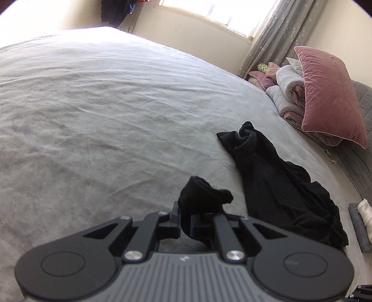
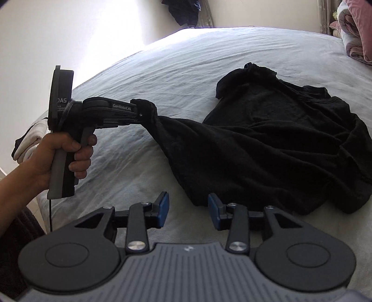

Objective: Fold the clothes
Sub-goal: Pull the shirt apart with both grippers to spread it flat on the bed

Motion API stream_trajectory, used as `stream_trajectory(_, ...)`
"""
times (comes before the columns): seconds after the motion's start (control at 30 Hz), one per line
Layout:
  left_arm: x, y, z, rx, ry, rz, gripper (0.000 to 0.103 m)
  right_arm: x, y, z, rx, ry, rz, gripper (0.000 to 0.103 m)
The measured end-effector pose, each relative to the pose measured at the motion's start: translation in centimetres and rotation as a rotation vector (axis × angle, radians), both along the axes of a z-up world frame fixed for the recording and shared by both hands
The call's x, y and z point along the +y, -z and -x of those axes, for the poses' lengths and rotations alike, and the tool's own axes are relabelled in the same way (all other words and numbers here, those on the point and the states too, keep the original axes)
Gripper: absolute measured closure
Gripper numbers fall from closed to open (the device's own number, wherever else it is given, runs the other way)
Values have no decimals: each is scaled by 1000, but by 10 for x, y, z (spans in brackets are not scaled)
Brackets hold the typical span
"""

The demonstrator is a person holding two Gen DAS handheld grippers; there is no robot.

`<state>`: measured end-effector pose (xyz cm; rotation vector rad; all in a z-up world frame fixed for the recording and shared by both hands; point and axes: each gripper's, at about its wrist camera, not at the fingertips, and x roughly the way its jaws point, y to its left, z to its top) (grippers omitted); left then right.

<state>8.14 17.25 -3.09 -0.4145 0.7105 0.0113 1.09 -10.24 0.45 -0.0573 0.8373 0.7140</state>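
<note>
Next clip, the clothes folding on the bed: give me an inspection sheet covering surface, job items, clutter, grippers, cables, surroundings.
Surface: grey bedsheet, lightly wrinkled.
Job's things: black garment crumpled on the sheet, one corner pulled up toward the left.
Clutter: folded white and grey laundry at the bed edge; pink pillow leaning on a rolled duvet.
Grippers: left gripper shut on the garment's corner; right gripper open, nothing between its pads, just short of the garment's near hem.
Cables: thin black lead hanging from the left handle.
Surroundings: window, curtain, dark clothes hanging on the wall.
</note>
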Motion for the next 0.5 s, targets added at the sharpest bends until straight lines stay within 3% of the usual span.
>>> stream_trajectory(0.23,0,6,-6,24,-8,18,96,23,27,1,-143,-23,228,59)
stream_trajectory(0.4,0,8,-6,22,4,10,96,19,36,-13,-180,2,200,59)
stream_trajectory(0.47,1,8,-5,20,9,9,96,15,38,-19,-196,31,187,69)
stream_trajectory(0.5,1,8,-5,19,13,8,96,13,37,-21,-202,45,185,82)
